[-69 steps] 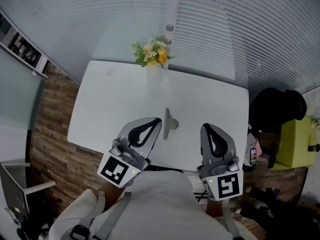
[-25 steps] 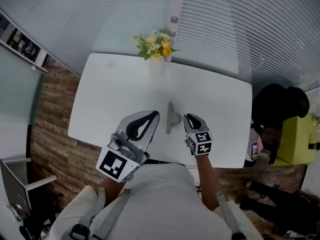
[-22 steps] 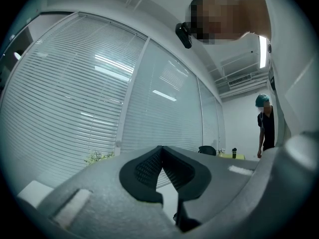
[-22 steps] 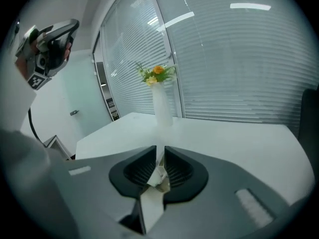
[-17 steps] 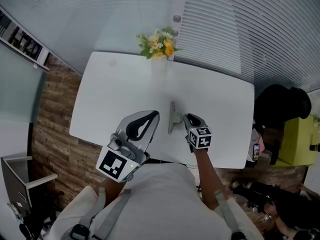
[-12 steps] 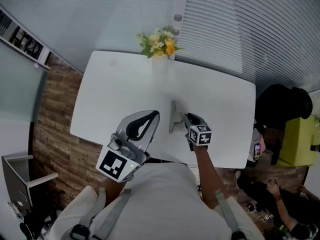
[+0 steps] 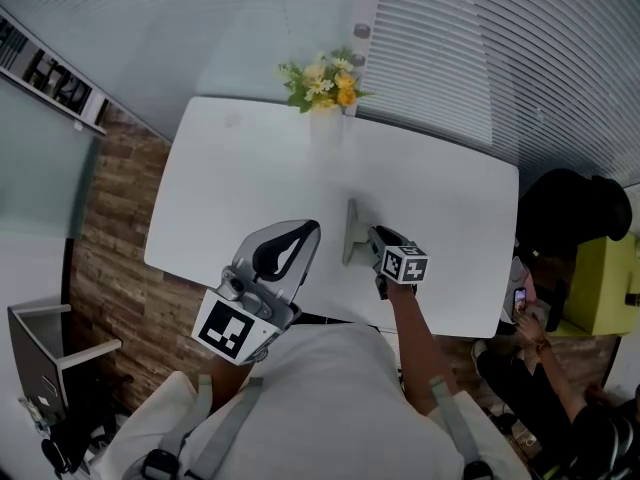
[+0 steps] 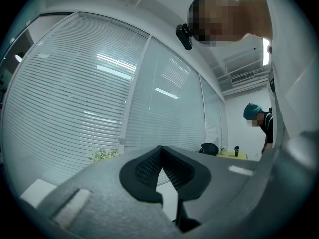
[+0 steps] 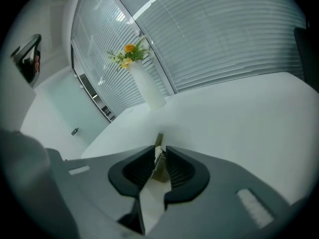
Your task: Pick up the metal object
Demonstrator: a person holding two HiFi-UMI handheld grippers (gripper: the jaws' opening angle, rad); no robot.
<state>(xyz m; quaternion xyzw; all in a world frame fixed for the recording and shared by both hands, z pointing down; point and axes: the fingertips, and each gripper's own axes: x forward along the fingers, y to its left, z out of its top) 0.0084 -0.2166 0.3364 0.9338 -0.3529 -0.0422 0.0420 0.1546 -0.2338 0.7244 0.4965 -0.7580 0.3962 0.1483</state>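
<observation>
There is one metal object (image 7: 351, 230) on the white tabletop (image 7: 250, 178), a thin grey piece standing on its edge near the middle, a little toward the near side. The right gripper (image 7: 375, 236) reaches down to it from the right. In the right gripper view, its two jaws are drawn in on either side of the metal object (image 9: 159, 161) and clamp it between the ribbed pads. I cannot tell whether the piece has left the surface.

The left gripper (image 7: 310, 232) hangs just to the left of the piece, near it but not touching. In the left gripper view, the two jaws of the left gripper (image 8: 162, 151) are pressed together with nothing between them, and they point up toward the window blinds (image 8: 75, 93) rather than at the tabletop. Each of the two grippers carries one cube with square markers; the right one (image 7: 404, 266) sits just behind the piece, and the left one (image 7: 229, 326) is closer to the holder's body.

At the far edge of the tabletop stands a single white vase (image 7: 325, 133) with one bunch of yellow and orange flowers (image 7: 322, 80), well apart from the metal piece. Off the right corner there is one dark chair (image 7: 560, 213), and one person (image 7: 545, 388) sits low on the floor beside it.
</observation>
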